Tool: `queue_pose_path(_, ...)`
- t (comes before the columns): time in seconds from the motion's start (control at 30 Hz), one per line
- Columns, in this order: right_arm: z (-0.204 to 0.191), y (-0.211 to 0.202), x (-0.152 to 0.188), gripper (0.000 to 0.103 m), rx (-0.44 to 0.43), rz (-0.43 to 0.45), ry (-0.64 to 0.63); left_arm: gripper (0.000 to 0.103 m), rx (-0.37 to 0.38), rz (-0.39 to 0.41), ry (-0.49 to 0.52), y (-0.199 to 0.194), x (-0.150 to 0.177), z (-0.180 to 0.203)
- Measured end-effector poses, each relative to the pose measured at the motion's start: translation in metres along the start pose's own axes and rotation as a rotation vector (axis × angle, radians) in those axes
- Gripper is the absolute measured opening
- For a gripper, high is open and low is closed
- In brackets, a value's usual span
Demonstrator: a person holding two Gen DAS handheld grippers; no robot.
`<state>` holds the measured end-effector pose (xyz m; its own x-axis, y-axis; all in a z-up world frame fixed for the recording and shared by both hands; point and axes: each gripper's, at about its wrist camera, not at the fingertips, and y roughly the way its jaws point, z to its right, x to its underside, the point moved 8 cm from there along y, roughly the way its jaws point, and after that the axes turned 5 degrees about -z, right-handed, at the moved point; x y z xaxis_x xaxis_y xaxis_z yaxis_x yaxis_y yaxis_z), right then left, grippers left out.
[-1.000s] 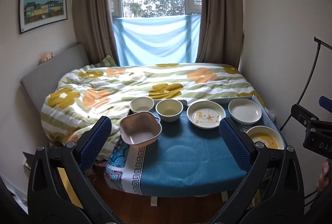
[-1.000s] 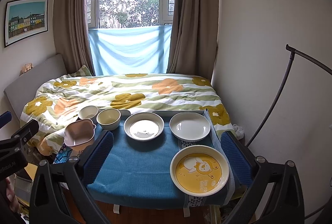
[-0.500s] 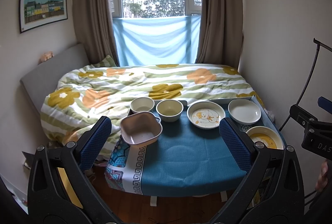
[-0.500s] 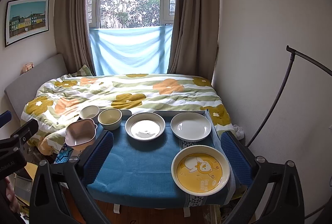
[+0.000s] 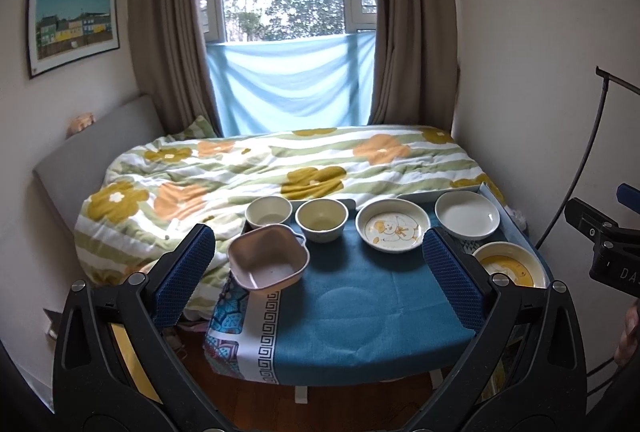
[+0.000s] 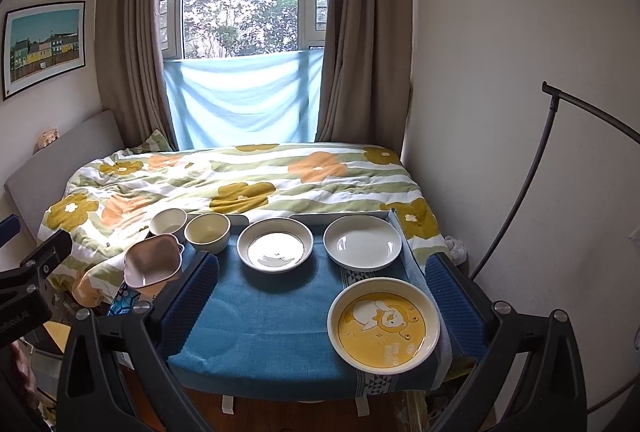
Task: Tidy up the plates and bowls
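Note:
On a small table with a blue cloth [image 5: 360, 304] stand a pink square bowl [image 5: 267, 262] at the left, two cream bowls [image 5: 269, 211] [image 5: 321, 219], a white plate with a duck picture [image 5: 393, 226], a plain white plate [image 5: 467, 218] and a yellow bear plate [image 6: 383, 324] at the front right. My left gripper [image 5: 316, 272] is open and empty, held above the table's front, with the pink bowl just inside its left finger. My right gripper [image 6: 326, 304] is open and empty, and the yellow plate lies between its fingers in view.
A bed with a flowered quilt [image 5: 280, 167] lies right behind the table, under a curtained window. A wall and a black curved stand [image 6: 536, 171] are at the right. The wooden floor [image 5: 320, 404] shows below the table's front edge.
Both views have shifted only slightly; the dishes sit a little lower and closer in the frames. Both grippers stay open and empty.

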<state>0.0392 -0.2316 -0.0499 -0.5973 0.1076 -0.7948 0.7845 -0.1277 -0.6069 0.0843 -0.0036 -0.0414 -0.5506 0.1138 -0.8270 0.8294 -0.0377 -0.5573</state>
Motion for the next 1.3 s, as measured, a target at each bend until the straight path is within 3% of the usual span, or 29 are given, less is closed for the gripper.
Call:
queue_pose_path(0.23,0.051,0.013,0.030,0.103,0.078,-0.065,0.114,0.103,0.184,-0.084,0.096,0.049,0.003,0.045)
queue_pose_path(0.43,0.100,0.049,0.067,0.103,0.086,-0.190,0.197,0.103,0.385,-0.245,0.138,0.119,0.024,0.116)
queue_pose_path(0.7,0.161,0.135,0.125,0.098,-0.005,-0.382,0.376,0.102,0.542,-0.468,0.241,0.220,0.070,0.218)
queue_pose_path(0.8,0.174,0.172,0.149,0.098,-0.056,-0.471,0.450,0.093,0.580,-0.579,0.281,0.260,0.091,0.253)
queue_pose_path(0.9,0.184,0.201,0.167,0.089,-0.097,-0.531,0.505,0.078,0.596,-0.682,0.321,0.290,0.115,0.274)
queue_pose_path(1.03,0.190,0.225,0.181,0.067,-0.152,-0.592,0.545,0.066,0.621,-0.771,0.355,0.311,0.139,0.291)
queue_pose_path(1.2,0.196,0.237,0.191,0.047,-0.199,-0.633,0.588,0.046,0.641,-0.843,0.362,0.329,0.154,0.300)
queue_pose_path(1.27,0.195,0.242,0.192,0.030,-0.221,-0.645,0.590,0.041,0.644,-0.862,0.364,0.333,0.157,0.302)
queue_pose_path(1.3,0.194,0.242,0.192,0.029,-0.225,-0.649,0.590,0.035,0.646,-0.871,0.366,0.335,0.158,0.302)
